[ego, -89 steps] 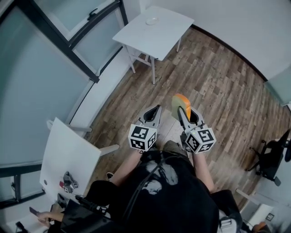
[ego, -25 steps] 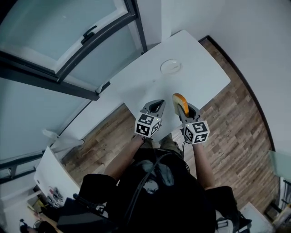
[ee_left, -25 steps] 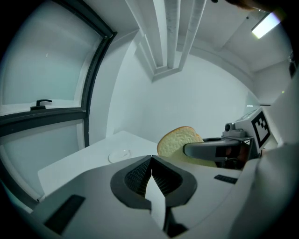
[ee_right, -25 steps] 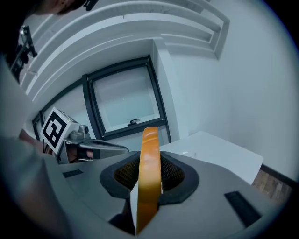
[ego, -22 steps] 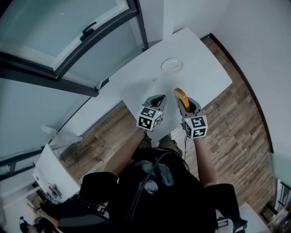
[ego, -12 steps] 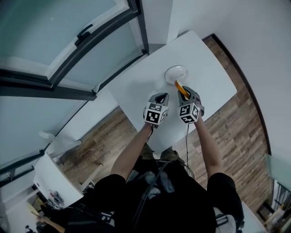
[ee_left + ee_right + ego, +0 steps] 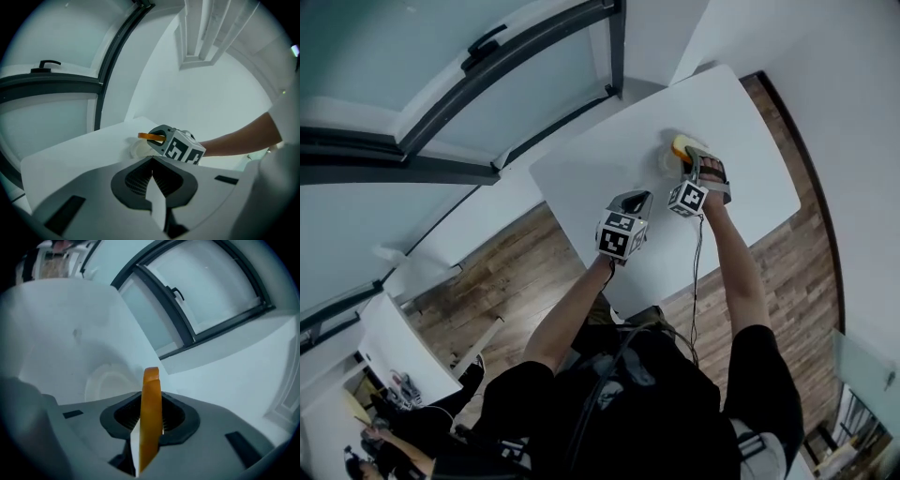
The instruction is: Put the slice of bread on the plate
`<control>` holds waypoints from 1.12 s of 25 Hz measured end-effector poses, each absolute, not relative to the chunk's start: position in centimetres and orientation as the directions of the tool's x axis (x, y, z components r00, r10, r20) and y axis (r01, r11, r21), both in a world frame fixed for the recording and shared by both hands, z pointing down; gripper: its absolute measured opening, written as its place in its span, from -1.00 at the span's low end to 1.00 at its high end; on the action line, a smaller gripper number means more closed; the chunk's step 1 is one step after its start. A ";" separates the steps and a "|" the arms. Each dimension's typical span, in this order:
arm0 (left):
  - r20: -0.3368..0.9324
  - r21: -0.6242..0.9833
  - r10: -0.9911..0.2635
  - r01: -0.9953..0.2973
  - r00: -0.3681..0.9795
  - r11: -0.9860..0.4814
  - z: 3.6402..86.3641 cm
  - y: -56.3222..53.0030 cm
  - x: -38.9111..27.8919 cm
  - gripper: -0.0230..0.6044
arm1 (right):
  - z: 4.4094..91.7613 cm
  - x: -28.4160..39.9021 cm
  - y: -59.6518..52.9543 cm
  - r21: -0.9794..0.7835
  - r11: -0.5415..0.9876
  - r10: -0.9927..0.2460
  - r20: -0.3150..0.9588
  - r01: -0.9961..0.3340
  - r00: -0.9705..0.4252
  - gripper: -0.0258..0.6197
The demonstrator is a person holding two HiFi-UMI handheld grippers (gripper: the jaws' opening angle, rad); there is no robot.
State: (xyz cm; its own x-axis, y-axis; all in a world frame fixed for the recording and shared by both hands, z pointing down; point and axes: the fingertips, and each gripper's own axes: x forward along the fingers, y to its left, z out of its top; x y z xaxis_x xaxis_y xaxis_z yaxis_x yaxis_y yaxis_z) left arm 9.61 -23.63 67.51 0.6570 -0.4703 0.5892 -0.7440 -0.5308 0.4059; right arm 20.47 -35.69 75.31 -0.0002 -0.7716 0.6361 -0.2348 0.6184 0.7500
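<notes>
Orange-crusted slice of bread (image 7: 151,394), pinched by right gripper (image 7: 701,169) above plate (image 7: 105,383); left gripper (image 7: 152,161) pressed together. Risk: tilted release lands it off-rim.

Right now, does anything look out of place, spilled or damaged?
Nothing stands out: the right gripper holds the bread slice intact at the plate on the white table; nothing spilled or damaged.
</notes>
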 end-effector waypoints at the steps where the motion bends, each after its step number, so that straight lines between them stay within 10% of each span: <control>1: 0.593 0.407 -0.463 -0.742 0.658 -0.533 67.6 -23.5 9.2 -0.91 | 75.9 20.4 -36.0 0.755 0.624 -0.770 0.638 -0.203 0.010 -0.61; 10: 0.585 0.489 -0.390 -0.693 0.711 -0.530 67.7 -22.9 9.1 -0.91 | 78.9 19.2 -35.1 0.470 0.816 -0.527 0.844 -0.337 -0.098 -0.58; 16: 0.585 0.499 -0.349 -0.664 0.732 -0.557 67.4 -22.2 10.1 -0.91 | 79.8 17.9 -32.8 0.209 0.905 -0.290 0.940 -0.370 -0.178 -0.08; 25: 0.561 0.470 -0.384 -0.665 0.733 -0.580 65.9 -22.0 9.6 -0.91 | 72.5 17.8 -30.7 0.199 0.714 -0.532 0.777 -0.671 -0.336 -0.12; 28: 0.532 0.415 -0.403 -0.644 0.745 -0.643 63.5 -21.6 10.1 -0.91 | 67.2 19.2 -27.9 0.141 0.548 -0.674 0.658 -0.824 -0.336 -0.70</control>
State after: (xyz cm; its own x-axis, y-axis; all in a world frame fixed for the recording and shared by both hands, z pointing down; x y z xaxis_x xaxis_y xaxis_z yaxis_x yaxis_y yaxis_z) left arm 10.11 -21.61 63.52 0.7448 -0.4030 0.5319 -0.6440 -0.6429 0.4147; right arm 19.17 -27.92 67.19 -0.3357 -0.6742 0.6578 -0.8243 0.5483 0.1413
